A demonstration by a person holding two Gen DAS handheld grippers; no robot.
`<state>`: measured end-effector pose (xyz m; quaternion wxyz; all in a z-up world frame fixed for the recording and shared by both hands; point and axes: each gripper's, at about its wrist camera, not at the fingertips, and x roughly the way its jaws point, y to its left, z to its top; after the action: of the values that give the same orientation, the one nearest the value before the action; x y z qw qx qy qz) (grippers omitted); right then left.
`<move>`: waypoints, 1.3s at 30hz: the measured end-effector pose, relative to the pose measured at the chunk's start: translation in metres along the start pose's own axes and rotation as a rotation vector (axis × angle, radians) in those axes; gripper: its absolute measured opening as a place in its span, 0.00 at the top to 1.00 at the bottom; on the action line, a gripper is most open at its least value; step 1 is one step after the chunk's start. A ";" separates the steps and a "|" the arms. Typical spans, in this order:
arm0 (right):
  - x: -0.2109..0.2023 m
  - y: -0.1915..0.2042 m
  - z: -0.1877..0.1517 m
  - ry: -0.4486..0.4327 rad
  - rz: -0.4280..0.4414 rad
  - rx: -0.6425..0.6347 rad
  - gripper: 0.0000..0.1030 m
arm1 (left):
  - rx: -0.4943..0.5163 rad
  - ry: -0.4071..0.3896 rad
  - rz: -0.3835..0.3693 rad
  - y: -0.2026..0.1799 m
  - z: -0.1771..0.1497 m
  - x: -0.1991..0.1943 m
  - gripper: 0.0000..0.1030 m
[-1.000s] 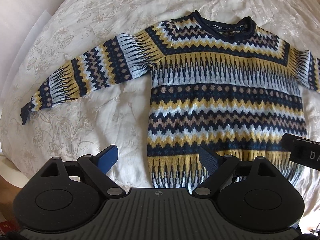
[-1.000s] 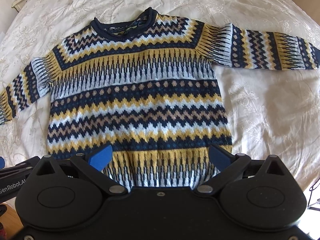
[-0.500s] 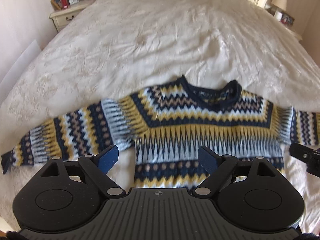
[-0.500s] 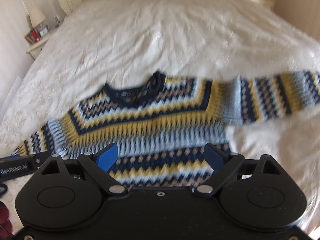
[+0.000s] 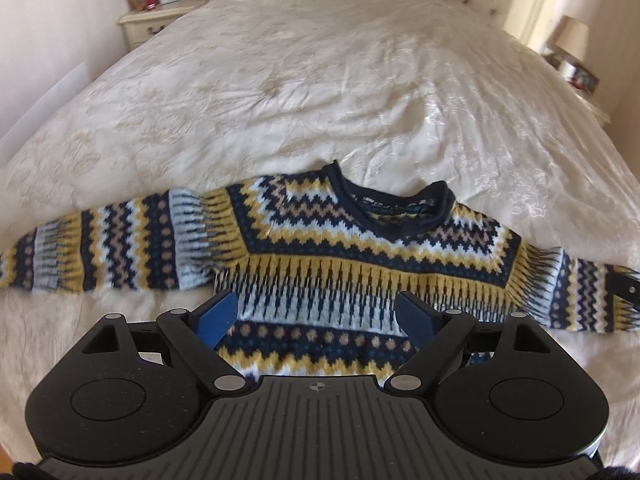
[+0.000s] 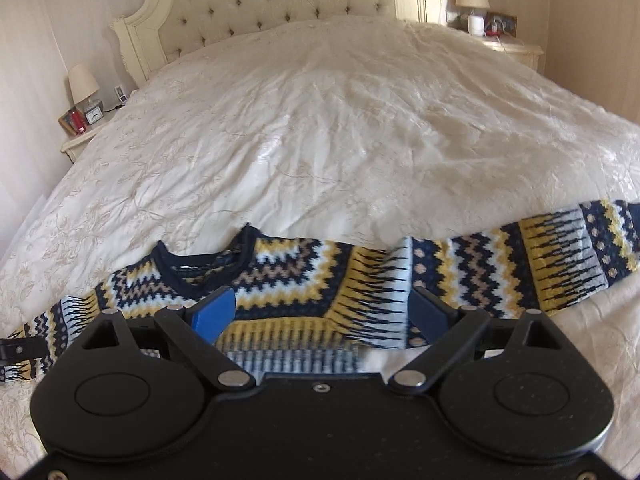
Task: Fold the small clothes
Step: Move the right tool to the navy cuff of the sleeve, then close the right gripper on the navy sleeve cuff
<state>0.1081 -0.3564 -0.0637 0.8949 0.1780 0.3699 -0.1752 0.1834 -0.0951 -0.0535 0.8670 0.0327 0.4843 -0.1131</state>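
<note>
A navy, yellow and pale-blue patterned sweater point(image 5: 340, 248) lies flat and face up on the bed, both sleeves spread out sideways. It also shows in the right wrist view point(image 6: 304, 276). My left gripper point(image 5: 316, 316) is open and empty, held over the sweater's chest, near the left armpit. My right gripper point(image 6: 324, 314) is open and empty, held over the sweater's right shoulder and armpit. The sweater's lower body and hem are hidden behind both grippers. The right gripper's tip point(image 5: 622, 286) shows over the right sleeve in the left wrist view.
The sweater lies on a cream embroidered bedspread point(image 5: 320, 92) that fills both views. A tufted headboard point(image 6: 280, 4) stands at the far end. Bedside tables with lamps stand on the left point(image 6: 80, 120) and on the right point(image 6: 496, 36).
Both grippers have tilted up and moved forward over the sweater, from the hem to the chest and shoulders. The headboard and bedside tables have come into view. The sweater has not moved.
</note>
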 end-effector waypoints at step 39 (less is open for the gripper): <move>0.055 -0.360 0.066 0.182 -0.210 0.236 0.41 | 0.003 0.237 0.166 -0.101 -0.033 0.022 0.21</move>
<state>0.0241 -0.7110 -0.1276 0.8074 0.2574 0.4427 -0.2932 0.1439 -0.1914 -0.0841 0.8102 0.0871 0.5785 -0.0369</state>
